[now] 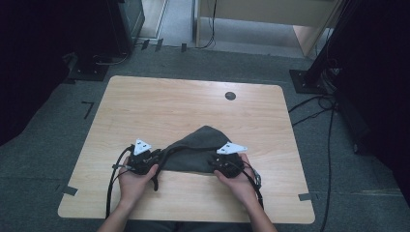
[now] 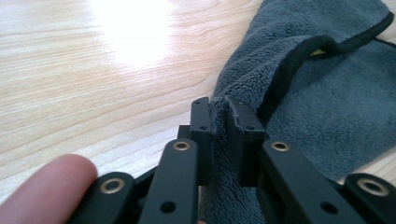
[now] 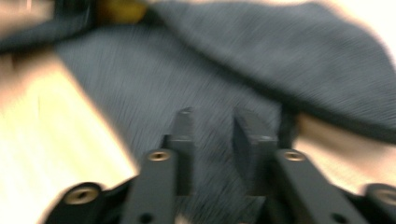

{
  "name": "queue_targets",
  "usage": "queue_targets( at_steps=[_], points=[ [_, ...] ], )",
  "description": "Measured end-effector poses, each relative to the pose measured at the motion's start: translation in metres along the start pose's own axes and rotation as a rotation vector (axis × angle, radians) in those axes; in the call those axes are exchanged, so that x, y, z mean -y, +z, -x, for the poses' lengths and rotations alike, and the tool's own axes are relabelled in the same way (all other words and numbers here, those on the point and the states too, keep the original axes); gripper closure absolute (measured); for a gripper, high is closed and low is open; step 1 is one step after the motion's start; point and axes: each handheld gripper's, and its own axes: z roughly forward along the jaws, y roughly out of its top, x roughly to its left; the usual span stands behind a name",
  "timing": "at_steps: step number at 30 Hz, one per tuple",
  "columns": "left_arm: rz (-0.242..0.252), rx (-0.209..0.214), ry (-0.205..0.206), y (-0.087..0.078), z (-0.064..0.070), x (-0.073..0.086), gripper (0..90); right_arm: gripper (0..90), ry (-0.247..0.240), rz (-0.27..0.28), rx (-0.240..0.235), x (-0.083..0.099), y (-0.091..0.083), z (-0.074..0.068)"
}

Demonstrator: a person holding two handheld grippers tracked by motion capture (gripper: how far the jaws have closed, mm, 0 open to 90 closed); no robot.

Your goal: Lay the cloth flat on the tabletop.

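Lying bunched on the near half of the wooden table (image 1: 145,106), the grey towel (image 1: 198,152) is pinched at its left end by the left gripper (image 2: 224,122), and the right gripper (image 3: 212,126) at its right end has cloth between narrowly parted jaws, grip unclear through blur.

We look down on a table (image 1: 159,104) with a cloth (image 1: 200,152) lying on its near half, roughly centred between the side edges. The cloth's far corner points away from us. At the cloth's left end we see the left gripper (image 1: 153,157), with a fold of the cloth's edge between its jaws. At the right end sits the right gripper (image 1: 213,163), its jaws over the cloth. Behind the cloth, near the far edge and right of centre, a round grommet (image 1: 230,95) is set in the tabletop.
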Motion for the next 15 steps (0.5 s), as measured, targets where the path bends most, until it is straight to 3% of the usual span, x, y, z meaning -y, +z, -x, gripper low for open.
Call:
queue_targets(
  at_steps=[1, 5, 6, 7, 10, 15],
  points=[
    [0.011, 0.008, 0.002, -0.001, 0.001, 0.000, 76.9, 58.1, 0.069, 0.032, 0.069, 0.000, 0.005, 0.006],
    [0.008, 0.003, 0.011, 0.000, 0.003, 0.000, 74.7, 57.7, 0.087, -0.022, 0.115, 0.005, 0.019, 0.010],
    [0.000, 0.001, 0.021, 0.001, 0.002, 0.001, 72.6, 63.1, 0.073, -0.018, 0.129, 0.008, 0.022, 0.009],
    [-0.004, 0.004, 0.020, 0.002, 0.002, 0.001, 72.6, 63.1, 0.073, -0.018, 0.129, 0.008, 0.022, 0.009],
    [-0.008, 0.006, 0.021, 0.003, 0.002, 0.002, 70.2, 81.2, 0.018, -0.019, 0.125, 0.007, 0.019, 0.005],
    [-0.002, 0.008, 0.009, 0.001, 0.000, 0.002, 67.3, 83.6, -0.027, -0.010, 0.109, 0.006, 0.010, 0.001]
  ],
)
